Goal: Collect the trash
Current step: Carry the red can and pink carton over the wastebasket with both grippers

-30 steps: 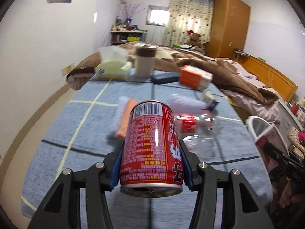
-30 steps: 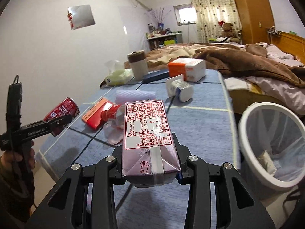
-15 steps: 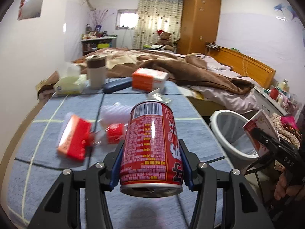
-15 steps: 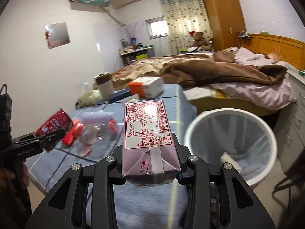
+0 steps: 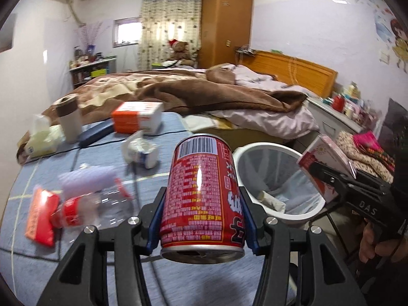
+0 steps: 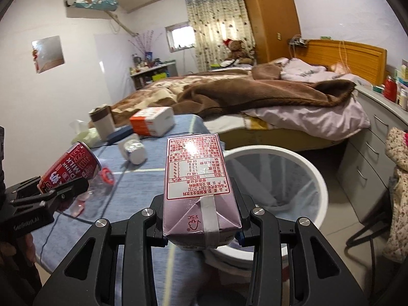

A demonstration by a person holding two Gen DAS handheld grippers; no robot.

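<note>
Writing covers the red can (image 5: pixel 202 196) in the left wrist view: small print in rows, a barcode at its far end and big white signs on its right side, too bent to read. The left claw (image 5: pixel 201 219) holds this can tight between its blue pads. Just ahead and to the right of the claw stands a white trash bin (image 5: pixel 301 214) with some paper in it. Farther right, the right claw (image 5: pixel 329 176) holds a carton and has "DAS" on its body. Left of the claw, a blurry bottle (image 5: pixel 84 207) lies on the blue surface (image 5: pixel 51 262).

In the right wrist view, the right claw (image 6: pixel 201 219) grips a pale purple milk carton (image 6: pixel 199 186). Its label shows a table of numbers and "FSC" on the near flap. The bin (image 6: pixel 316 178) sits right ahead, under and past the carton. Off to the left, the can (image 6: pixel 70 169) reads "MILK DRINK" in the left claw (image 6: pixel 61 186).
</note>
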